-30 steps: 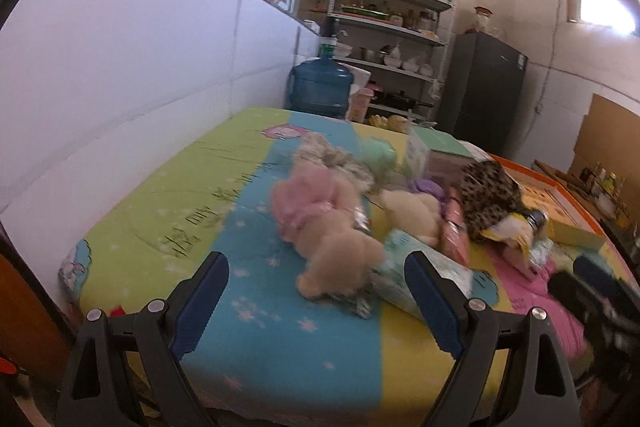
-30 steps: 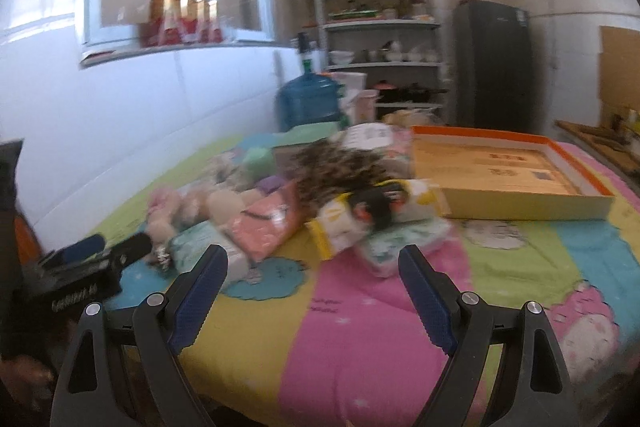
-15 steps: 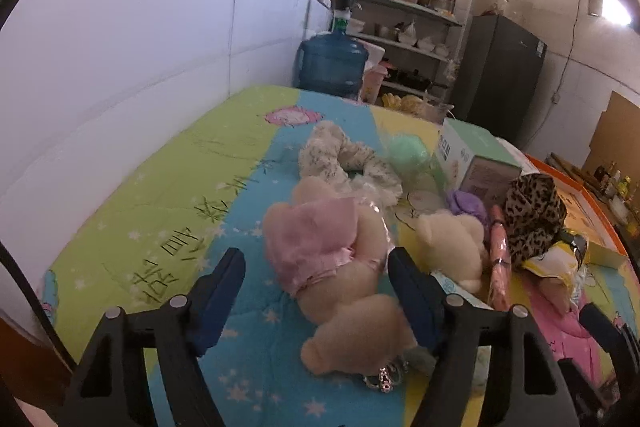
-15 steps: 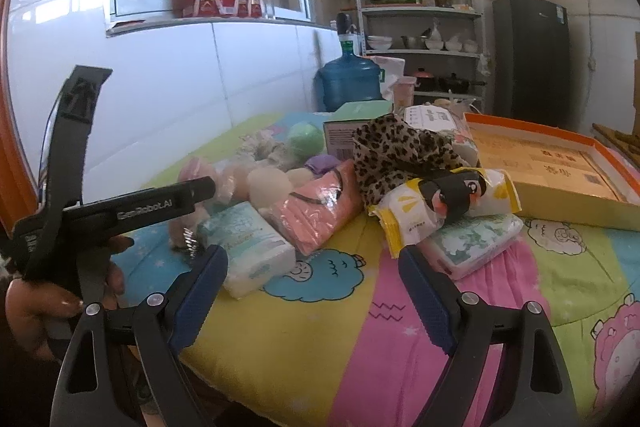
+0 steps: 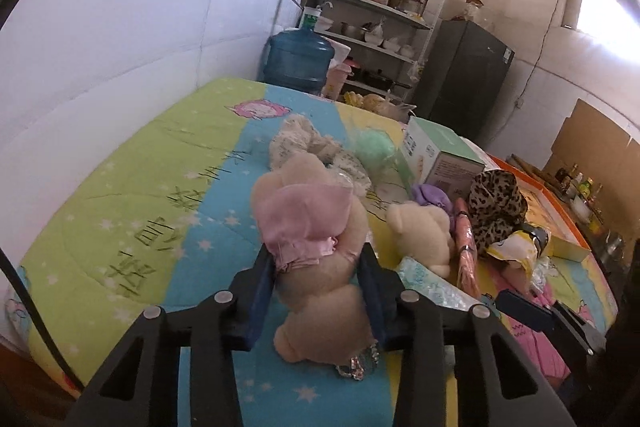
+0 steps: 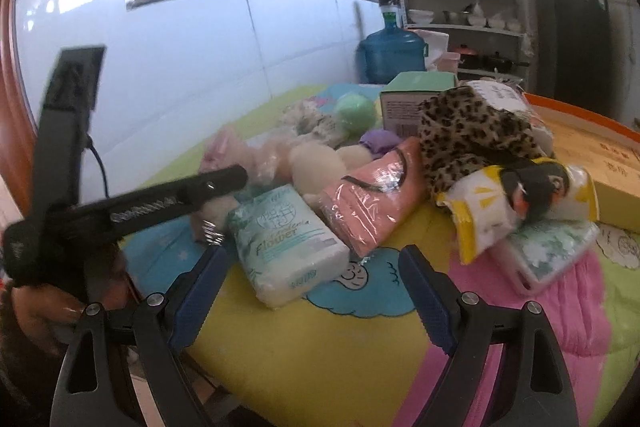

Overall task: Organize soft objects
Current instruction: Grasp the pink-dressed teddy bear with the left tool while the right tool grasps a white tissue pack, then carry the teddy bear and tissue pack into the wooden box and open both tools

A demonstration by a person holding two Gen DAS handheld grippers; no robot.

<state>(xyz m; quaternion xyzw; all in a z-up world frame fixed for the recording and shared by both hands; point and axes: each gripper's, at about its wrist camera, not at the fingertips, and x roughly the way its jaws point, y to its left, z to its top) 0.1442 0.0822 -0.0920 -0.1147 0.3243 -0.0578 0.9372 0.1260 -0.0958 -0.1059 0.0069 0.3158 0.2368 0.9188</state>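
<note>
1. In the lower middle of the left wrist view, the left hand-held gripper [image 5: 318, 291] has now closed around the plush toy [image 5: 320, 259]. One second ago its jaws were wide and the toy lay further ahead; now the blue pads [image 5: 260, 295] press both sides of the toy's body.
2. The toy, with its pink dress, rests on the surface [image 5: 132, 211], so I judge the grasp is made but the lift is not.
3. In the lower part of the right wrist view, the right hand-held gripper [image 6: 308, 291] is released, with nothing between its jaws. It has come closer to the tissue pack [image 6: 288, 243] than before.
4. Behind, a pink packet [image 6: 372, 203] and a leopard cloth [image 6: 468, 135] wait in the pile.
5. At the far right lies an orange tray [image 6: 584, 115], perhaps the place for sorting.
</note>
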